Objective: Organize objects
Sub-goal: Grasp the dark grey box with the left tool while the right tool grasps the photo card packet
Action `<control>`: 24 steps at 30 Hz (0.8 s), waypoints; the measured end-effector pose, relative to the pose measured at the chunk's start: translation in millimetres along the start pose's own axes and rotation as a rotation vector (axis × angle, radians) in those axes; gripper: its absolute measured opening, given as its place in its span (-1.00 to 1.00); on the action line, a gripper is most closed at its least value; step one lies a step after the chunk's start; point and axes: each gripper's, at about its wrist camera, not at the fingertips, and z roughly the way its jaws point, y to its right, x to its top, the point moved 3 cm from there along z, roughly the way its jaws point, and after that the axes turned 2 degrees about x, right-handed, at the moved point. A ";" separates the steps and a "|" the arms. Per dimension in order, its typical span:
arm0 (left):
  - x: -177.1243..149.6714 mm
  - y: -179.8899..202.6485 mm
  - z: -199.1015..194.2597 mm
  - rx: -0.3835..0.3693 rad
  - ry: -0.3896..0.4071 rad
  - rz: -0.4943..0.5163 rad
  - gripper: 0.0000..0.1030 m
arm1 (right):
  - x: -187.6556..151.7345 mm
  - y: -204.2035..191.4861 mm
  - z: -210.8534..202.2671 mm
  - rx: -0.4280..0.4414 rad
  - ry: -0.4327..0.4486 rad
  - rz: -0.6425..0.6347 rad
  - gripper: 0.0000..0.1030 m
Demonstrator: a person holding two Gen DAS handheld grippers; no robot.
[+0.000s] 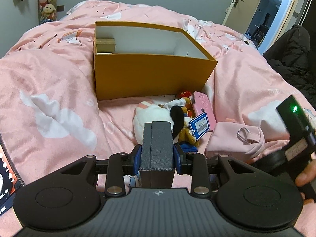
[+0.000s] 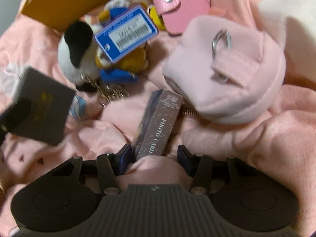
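Pink bedding with white cloud prints (image 1: 59, 118) is covering the whole bed, and an open orange cardboard box (image 1: 150, 75) is sitting on it, with a small brown box in its far left corner. My left gripper (image 1: 157, 158) is gripping a dark grey textured case (image 1: 158, 148) between its blue pads, holding it above the bedding in front of the box.

My right gripper (image 2: 154, 156) is pointing steeply down at a photo card box (image 2: 158, 122) – its near end is lying between the half-open jaws. The left pad is seeming close to it, the right pad is standing clearly apart, so nothing is being held there yet.

Near it are lying a pink pouch with a metal ring (image 2: 227, 69), a pink snap wallet (image 2: 177, 4), and a plush toy with a blue price tag (image 2: 126, 33).

I am judging that we are in the picking step – next the right jaws need closing on the card box, then both things need carrying into the orange box.
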 end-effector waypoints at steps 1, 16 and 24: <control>-0.3 0.1 0.9 0.002 -0.005 0.000 -0.27 | 2.3 2.7 -2.8 0.030 0.018 0.025 -0.01; 1.3 2.5 2.7 0.005 -0.007 0.013 -0.27 | 14.3 -7.9 -38.7 0.100 0.145 -0.007 -0.51; 17.8 1.5 -10.3 0.033 0.086 0.013 -0.27 | 28.2 -22.4 -75.9 0.162 0.268 -0.095 -0.53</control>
